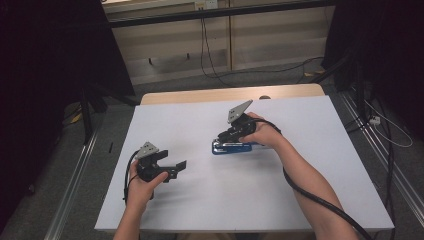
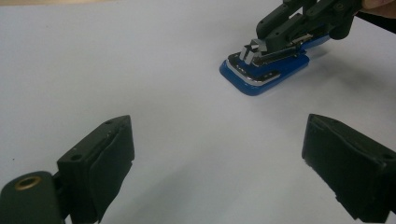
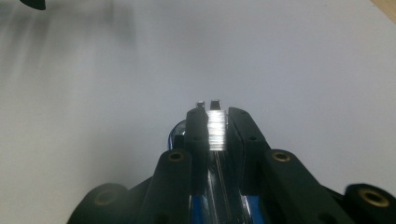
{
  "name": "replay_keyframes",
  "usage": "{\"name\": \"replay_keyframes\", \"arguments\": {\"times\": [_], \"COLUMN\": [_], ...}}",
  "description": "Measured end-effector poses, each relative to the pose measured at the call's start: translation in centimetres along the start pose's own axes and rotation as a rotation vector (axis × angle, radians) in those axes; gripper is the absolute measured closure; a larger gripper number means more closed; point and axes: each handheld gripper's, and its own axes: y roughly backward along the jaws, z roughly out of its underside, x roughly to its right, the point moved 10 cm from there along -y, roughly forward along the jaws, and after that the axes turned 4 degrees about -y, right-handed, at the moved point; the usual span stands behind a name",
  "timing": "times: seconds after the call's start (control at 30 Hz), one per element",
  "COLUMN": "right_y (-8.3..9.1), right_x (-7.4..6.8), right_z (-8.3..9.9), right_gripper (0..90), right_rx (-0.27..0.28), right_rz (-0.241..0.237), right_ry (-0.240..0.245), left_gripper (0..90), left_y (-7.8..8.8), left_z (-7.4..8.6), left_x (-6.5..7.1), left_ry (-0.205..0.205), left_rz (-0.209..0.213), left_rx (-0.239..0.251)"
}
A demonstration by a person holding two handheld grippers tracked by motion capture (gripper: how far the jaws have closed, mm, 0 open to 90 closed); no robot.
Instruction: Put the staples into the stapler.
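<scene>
A blue stapler (image 1: 231,148) with a chrome metal top lies flat near the middle of the white table (image 1: 310,165). My right gripper (image 1: 229,136) reaches down onto it, held by the right hand. In the right gripper view the jaws (image 3: 215,116) press from both sides on the stapler's shiny metal channel (image 3: 215,133), with blue plastic (image 3: 198,207) below. My left gripper (image 1: 174,160) rests low at the table's left, open and holding nothing. In the left gripper view its gripper (image 2: 217,130) has wide jaws that point toward the stapler (image 2: 261,70) and the right gripper (image 2: 285,28), well short of both.
The table's far edge shows a strip of bare wood (image 1: 225,94). Cables (image 1: 210,55) trail over the floor behind it, and metal rails (image 1: 75,175) run along both sides. Dark curtains (image 1: 45,75) stand at the left and right.
</scene>
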Motion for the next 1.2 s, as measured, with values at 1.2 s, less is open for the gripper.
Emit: {"name": "replay_keyframes", "arguments": {"times": [1.2], "right_y": [-0.10], "right_x": [-0.04], "right_z": [0.15], "right_gripper": [79.0], "right_rx": [-0.018], "right_rz": [-0.018], "right_ry": [0.017], "left_gripper": [9.3], "left_y": [-0.17], "left_z": [0.28], "left_x": [0.00], "left_ry": [-0.006], "left_rz": [0.003], "left_rx": [-0.018]}}
